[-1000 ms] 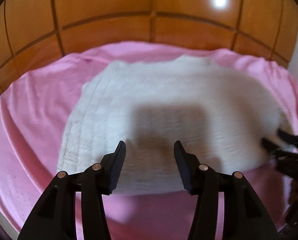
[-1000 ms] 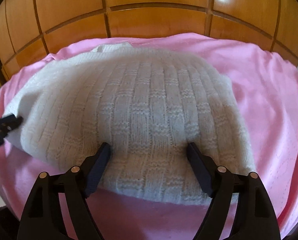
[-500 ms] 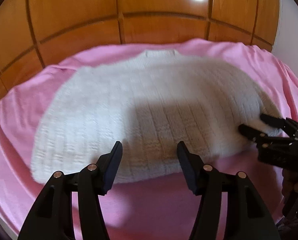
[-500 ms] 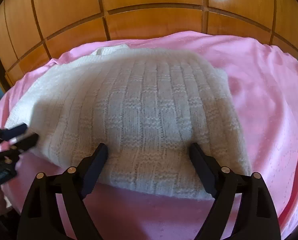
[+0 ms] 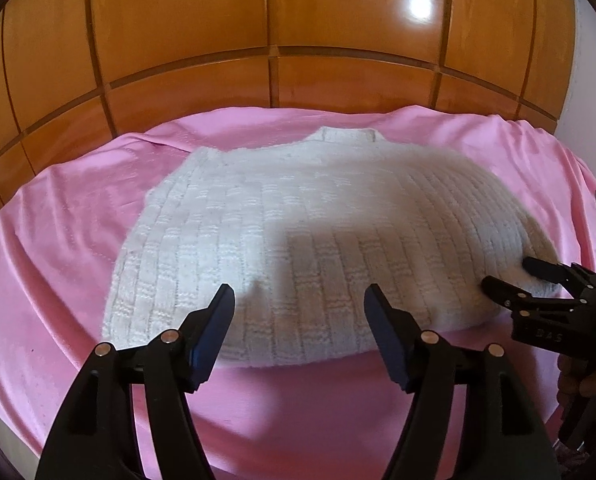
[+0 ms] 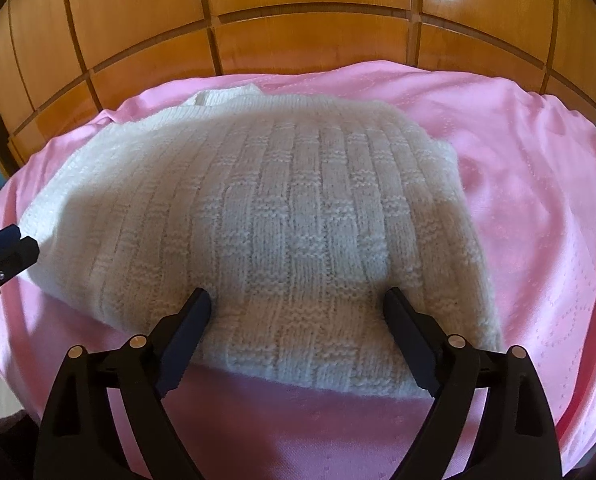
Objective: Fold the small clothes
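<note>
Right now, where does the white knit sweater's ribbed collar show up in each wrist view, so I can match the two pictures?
Left wrist: the collar sits top centre, at the sweater's far edge, against the pink sheet.
Right wrist: the collar sits upper left, at the far edge, partly hidden behind the knit's bulge.
Shared landmark: the wooden panelled wall behind the bed, with its bright light reflection, upper right in both views.

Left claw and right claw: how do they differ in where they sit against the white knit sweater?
The left claw hovers over the white knit sweater near the middle of its near hem; the right claw sits nearer the sweater's right corner. The left claw's view takes in the collar centrally; the right claw's shows it off to the left. Both are open, empty, above the pink bedsheet.
</note>
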A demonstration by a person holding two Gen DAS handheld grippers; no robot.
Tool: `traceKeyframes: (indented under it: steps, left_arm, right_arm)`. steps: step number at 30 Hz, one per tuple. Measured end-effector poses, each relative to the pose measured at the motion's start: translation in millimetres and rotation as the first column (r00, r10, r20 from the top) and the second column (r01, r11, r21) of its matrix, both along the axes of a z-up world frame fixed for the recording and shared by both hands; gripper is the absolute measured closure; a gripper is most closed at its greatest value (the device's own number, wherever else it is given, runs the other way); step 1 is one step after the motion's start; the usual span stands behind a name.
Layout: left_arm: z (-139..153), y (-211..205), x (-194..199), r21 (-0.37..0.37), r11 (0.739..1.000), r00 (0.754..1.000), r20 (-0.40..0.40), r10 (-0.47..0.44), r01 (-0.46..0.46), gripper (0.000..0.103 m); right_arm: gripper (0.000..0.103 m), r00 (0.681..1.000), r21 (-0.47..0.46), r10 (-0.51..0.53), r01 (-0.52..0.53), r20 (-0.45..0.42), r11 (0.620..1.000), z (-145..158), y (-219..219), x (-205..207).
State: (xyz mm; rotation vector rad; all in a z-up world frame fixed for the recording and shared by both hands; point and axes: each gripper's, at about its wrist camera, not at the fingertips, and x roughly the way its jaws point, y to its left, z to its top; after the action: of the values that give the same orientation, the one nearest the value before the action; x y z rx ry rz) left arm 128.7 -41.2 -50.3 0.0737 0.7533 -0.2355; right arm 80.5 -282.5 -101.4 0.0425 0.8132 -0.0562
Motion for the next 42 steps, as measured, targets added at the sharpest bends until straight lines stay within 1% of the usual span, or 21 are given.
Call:
traceKeyframes:
  steps: [5,9,12,19,22,27,29,31,33,35,37,40,42]
  left_arm:
    - [0,6,4,-0.014,1.000,1.000,-0.006,0.020,-0.020,0.034]
    - [-1,7,6,-0.014,1.000,1.000,-0.013,0.023,-0.023,0.034]
    - [-3,7,8,-0.011,0.999,0.999,-0.018,0.030,-0.030,0.033]
    - [-8,13,14,-0.004,0.999,0.998,-0.035,0.052,-0.052,0.033]
    - [-9,21,17,-0.008,0.998,0.997,-0.036,0.067,-0.068,0.032]
    - [-9,47,27,-0.046,0.992,0.992,-0.050,0.114,-0.116,0.032]
    - [-10,56,30,-0.062,0.989,0.990,-0.059,0.127,-0.131,0.033]
    - [-10,60,33,-0.075,0.989,0.990,-0.069,0.126,-0.131,0.033]
    - [-11,61,37,-0.071,0.989,0.990,-0.069,0.125,-0.130,0.033]
    - [-12,58,41,-0.041,0.990,0.989,-0.066,0.129,-0.132,0.033]
    - [-15,56,47,-0.027,0.992,0.990,-0.077,0.119,-0.121,0.033]
    - [-22,50,56,0.027,0.991,0.987,-0.097,0.130,-0.128,0.033]
    - [-26,49,61,0.028,0.990,0.984,-0.115,0.138,-0.136,0.033]
  right_arm:
    - [0.016,1.000,0.029,0.001,-0.001,-0.003,1.000,8,-6,-1]
    - [0.016,1.000,0.057,-0.004,0.004,0.001,0.998,15,-12,-2]
    - [0.014,1.000,0.062,-0.019,0.018,0.015,0.998,21,-17,-3]
    - [0.014,0.995,0.138,-0.088,0.080,0.056,0.987,37,-48,0]
    - [0.014,0.990,0.147,-0.123,0.112,0.063,0.983,40,-62,7]
    - [0.014,0.982,0.210,-0.179,0.163,0.061,0.964,41,-92,24]
    - [0.014,0.981,0.268,-0.190,0.170,0.048,0.948,36,-106,34]
    - [0.014,0.978,0.295,-0.208,0.189,0.033,0.937,31,-113,40]
    - [0.014,0.982,0.359,-0.188,0.174,0.004,0.917,21,-121,47]
    - [0.015,0.985,0.385,-0.172,0.166,-0.019,0.908,14,-121,47]
    - [0.017,0.993,0.418,-0.110,0.117,-0.041,0.901,5,-118,43]
    - [0.022,0.998,0.452,-0.045,0.056,-0.035,0.890,-1,-111,29]
    - [0.024,1.000,0.485,-0.005,0.017,-0.026,0.874,-3,-106,19]
